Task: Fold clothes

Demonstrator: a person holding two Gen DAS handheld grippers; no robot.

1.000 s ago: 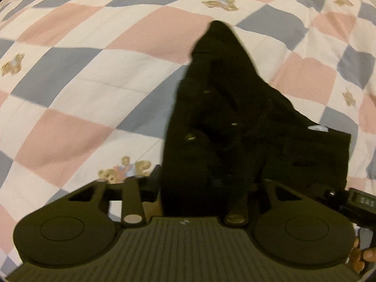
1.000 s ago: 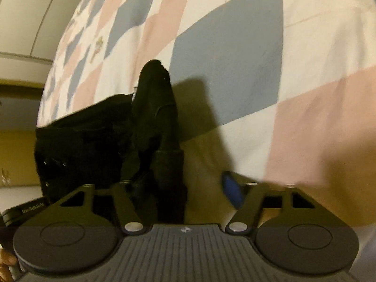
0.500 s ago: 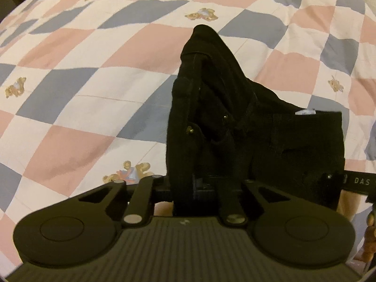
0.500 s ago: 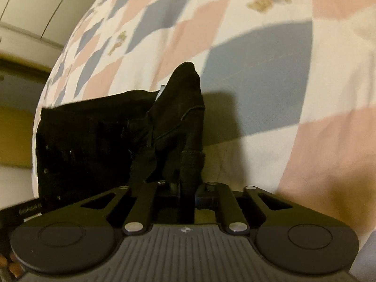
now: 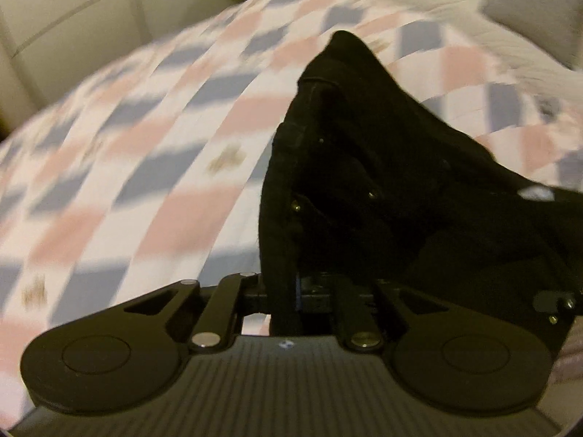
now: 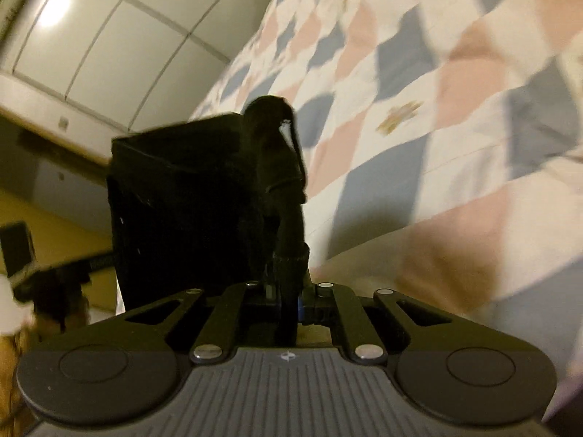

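A black garment with small metal studs, likely trousers (image 5: 364,182), hangs lifted above the checked bed cover. My left gripper (image 5: 291,291) is shut on one edge of its waistband, the cloth rising from between the fingers. In the right wrist view the same black garment (image 6: 189,196) stretches to the left, and my right gripper (image 6: 291,298) is shut on its other edge. The far gripper (image 6: 62,273) shows at the left edge of that view, held by a hand.
A bed cover (image 5: 145,153) of pink, grey-blue and white squares with small bear prints fills both views. A pale pillow or bedding (image 5: 492,18) lies at the far end. A panelled wall and ceiling (image 6: 109,36) show beyond the bed.
Both grippers have closed on the garment and raised it off the bed. Both views have tilted up, now showing the wall and the bed's far end, with motion blur.
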